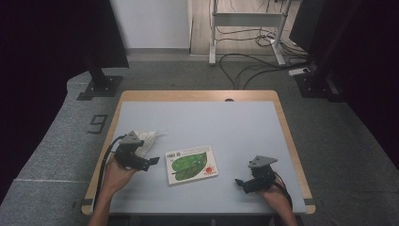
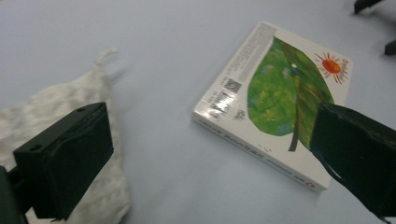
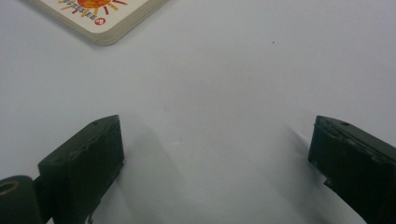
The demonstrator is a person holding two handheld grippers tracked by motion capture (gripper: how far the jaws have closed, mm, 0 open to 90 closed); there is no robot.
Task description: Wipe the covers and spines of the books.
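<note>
1. A wooden table with a pale blue top (image 1: 197, 117) stood on a grey carpet floor (image 1: 56, 141).
2. Black cables (image 1: 244, 66) lay behind it.
3. A white wall (image 1: 150, 23) was at the back.

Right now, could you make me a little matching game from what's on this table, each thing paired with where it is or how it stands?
Things:
1. book
2. white cloth
3. left gripper
4. right gripper

Places or states:
A. jaws open over bare table, near the table's right edge
B. lies flat mid-table, green leaf on its cover
C. crumpled at the table's left, beside the book
D. jaws open, empty, between cloth and book

Pairs: 1-B, 2-C, 3-D, 4-A
</note>
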